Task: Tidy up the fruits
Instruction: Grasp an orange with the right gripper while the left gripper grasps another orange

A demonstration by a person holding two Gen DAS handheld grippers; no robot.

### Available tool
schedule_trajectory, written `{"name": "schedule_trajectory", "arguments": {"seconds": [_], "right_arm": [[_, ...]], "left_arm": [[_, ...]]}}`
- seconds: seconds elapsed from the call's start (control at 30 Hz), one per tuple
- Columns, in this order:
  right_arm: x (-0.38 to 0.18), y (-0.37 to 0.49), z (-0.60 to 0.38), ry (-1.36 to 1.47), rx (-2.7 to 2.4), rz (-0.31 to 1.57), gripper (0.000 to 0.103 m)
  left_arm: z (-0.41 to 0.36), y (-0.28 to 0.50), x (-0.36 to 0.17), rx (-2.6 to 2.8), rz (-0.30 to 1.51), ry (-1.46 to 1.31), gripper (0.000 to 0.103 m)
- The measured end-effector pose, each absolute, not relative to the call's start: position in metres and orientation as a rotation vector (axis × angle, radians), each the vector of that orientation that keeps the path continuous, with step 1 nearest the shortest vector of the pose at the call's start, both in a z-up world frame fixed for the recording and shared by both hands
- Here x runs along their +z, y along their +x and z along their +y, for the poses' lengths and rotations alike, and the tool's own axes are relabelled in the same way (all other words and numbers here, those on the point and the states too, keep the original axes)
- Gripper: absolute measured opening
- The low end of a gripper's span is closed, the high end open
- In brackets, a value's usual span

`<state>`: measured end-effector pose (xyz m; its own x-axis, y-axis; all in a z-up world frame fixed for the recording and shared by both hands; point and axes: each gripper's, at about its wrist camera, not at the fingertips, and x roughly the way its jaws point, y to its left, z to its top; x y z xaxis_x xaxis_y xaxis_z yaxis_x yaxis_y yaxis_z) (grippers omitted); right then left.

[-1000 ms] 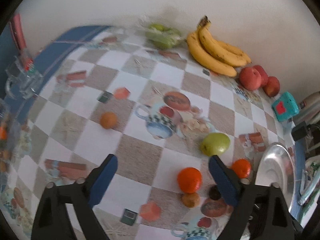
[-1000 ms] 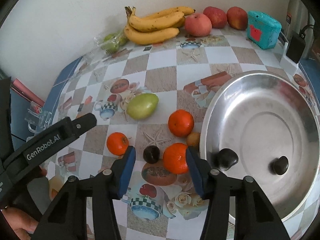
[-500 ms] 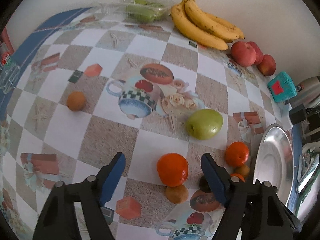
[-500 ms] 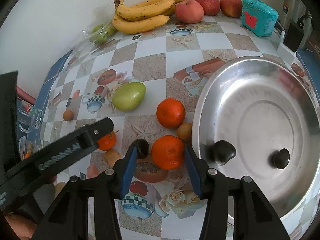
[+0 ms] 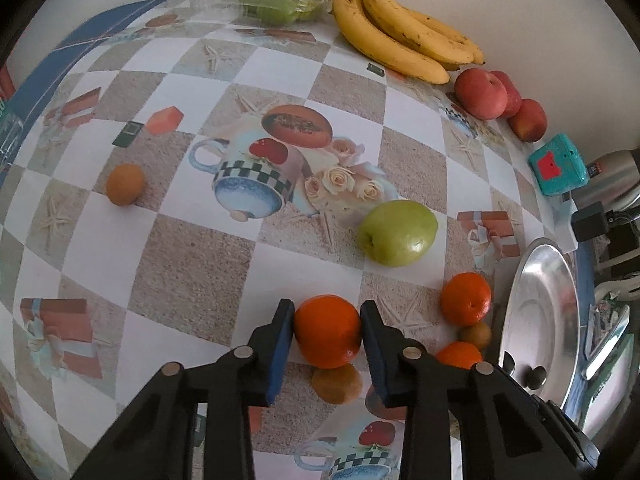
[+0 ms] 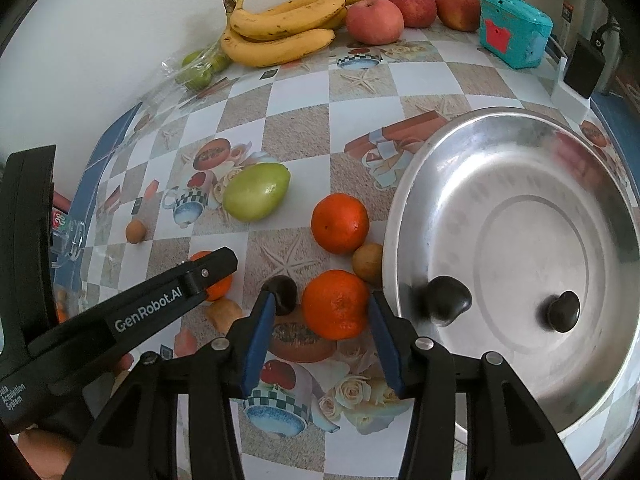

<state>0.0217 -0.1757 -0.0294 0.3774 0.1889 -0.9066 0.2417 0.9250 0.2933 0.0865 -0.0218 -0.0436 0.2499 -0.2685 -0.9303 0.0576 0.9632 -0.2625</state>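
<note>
My left gripper (image 5: 327, 330) is shut on an orange (image 5: 328, 331) low over the patterned tablecloth; it also shows in the right wrist view (image 6: 218, 284), mostly behind the left gripper's arm. My right gripper (image 6: 320, 316) is open around a second orange (image 6: 335, 305), its blue pads close beside it. A third orange (image 6: 340, 223) lies beyond. A silver plate (image 6: 520, 168) at the right holds two dark round fruits (image 6: 447, 301). A green mango (image 6: 256, 191) lies further back.
Bananas (image 6: 280, 28), red apples (image 6: 374, 20) and a bag of green fruit (image 6: 198, 70) line the wall. A teal box (image 6: 514, 34) stands at back right. Small brown fruits (image 6: 367, 258) and a dark fruit (image 6: 282, 294) lie by the oranges; another (image 5: 125, 184) sits alone at left.
My left gripper moved forward and closed on the orange. My right gripper moved in around the second orange, its opening about the same.
</note>
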Motion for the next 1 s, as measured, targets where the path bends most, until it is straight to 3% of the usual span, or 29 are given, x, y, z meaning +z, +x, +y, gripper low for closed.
{"name": "schedule_trajectory", "arguments": {"seconds": [0.3, 0.73, 1.0], "right_arm": [[-0.031, 0.023, -0.172, 0.341, -0.062, 1.201, 0.042], [-0.036, 0.026, -0.154, 0.179, -0.081, 1.224, 0.04], [-0.03, 0.023, -0.154, 0.227, -0.043, 1.205, 0.039]], "left_arm": [[-0.018, 0.087, -0.042, -0.207, 1.308, -0.195, 0.035], [-0.015, 0.086, -0.042, -0.2, 1.318, -0.211, 0.035], [-0.01, 0.087, -0.036, -0.189, 1.306, -0.233, 0.035]]}}
